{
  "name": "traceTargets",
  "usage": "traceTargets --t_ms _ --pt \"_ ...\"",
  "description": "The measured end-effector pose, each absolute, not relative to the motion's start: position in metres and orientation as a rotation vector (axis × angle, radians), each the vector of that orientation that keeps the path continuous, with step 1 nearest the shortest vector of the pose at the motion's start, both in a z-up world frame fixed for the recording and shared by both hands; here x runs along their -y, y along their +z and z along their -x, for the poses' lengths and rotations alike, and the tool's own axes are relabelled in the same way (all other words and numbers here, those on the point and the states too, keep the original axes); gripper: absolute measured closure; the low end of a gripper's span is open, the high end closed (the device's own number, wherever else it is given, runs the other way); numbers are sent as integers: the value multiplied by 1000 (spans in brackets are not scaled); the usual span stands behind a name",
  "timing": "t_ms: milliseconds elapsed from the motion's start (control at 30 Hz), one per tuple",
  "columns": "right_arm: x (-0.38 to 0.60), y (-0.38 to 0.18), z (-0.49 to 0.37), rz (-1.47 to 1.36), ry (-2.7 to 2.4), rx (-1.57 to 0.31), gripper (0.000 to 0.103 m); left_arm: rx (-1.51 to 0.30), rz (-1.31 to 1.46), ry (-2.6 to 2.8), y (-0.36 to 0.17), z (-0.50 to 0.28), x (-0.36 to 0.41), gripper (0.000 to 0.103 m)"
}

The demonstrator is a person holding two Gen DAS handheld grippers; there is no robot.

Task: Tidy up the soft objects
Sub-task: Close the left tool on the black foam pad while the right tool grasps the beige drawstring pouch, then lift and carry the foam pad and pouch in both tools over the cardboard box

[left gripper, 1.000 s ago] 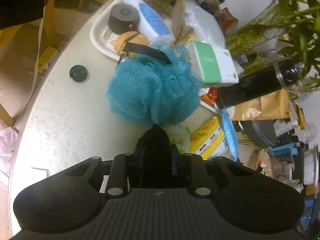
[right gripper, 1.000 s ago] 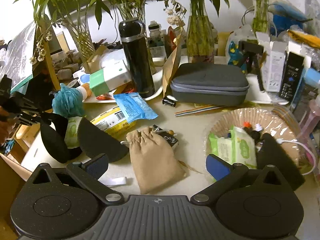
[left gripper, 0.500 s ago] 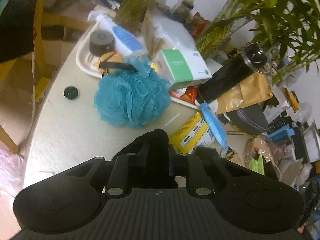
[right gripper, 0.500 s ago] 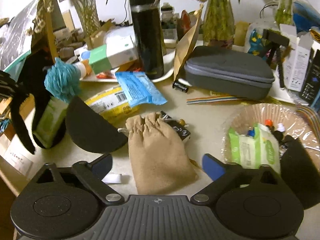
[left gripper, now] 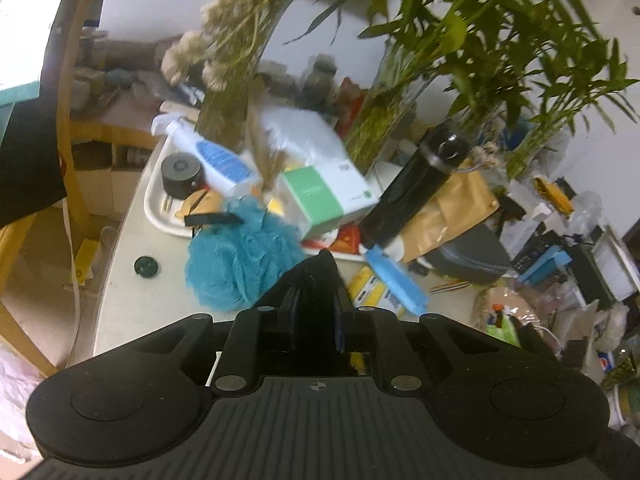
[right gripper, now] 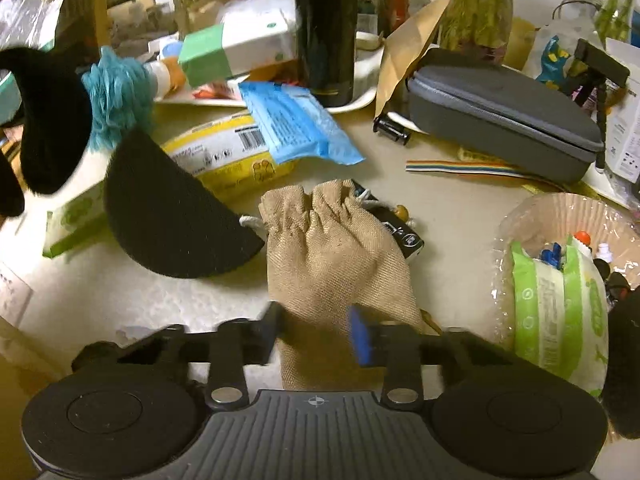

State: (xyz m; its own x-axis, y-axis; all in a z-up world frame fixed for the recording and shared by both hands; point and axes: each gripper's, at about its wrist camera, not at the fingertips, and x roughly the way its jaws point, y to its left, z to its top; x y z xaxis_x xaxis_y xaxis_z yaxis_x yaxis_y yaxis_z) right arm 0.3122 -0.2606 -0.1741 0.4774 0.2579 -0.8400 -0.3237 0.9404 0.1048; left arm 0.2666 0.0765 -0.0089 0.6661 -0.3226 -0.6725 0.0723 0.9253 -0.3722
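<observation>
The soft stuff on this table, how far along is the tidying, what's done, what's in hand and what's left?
Nothing looks sorted yet. In hand: the left gripper is shut on a black soft piece, and the right gripper is closing around the tan drawstring pouch. Left: the teal bath pouf, the black half-round pad and the green wipes pack lie among the clutter.

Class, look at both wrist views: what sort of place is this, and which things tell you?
Probably a home: a cluttered household table crowded with vases of green plants, a teal bath pouf, a black flask and wet-wipe packs.
</observation>
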Motion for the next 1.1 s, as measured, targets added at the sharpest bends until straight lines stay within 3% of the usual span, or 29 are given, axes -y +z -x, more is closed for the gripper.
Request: traceTargets --t_ms 33,133,500,1100 --pt "261 -174 -313 67 354 -1016 90 -808 329 -228 -6 -265 -76 87" --pt "262 -173 -312 71 347 -1011 98 -793 329 -235 0 -260 -75 87" --pt "280 -131 -306 37 296 -947 100 -750 314 -249 22 -240 -74 87" --pt "292 4 -240 4 334 -772 100 -666 123 -264 88 -180 -40 87"
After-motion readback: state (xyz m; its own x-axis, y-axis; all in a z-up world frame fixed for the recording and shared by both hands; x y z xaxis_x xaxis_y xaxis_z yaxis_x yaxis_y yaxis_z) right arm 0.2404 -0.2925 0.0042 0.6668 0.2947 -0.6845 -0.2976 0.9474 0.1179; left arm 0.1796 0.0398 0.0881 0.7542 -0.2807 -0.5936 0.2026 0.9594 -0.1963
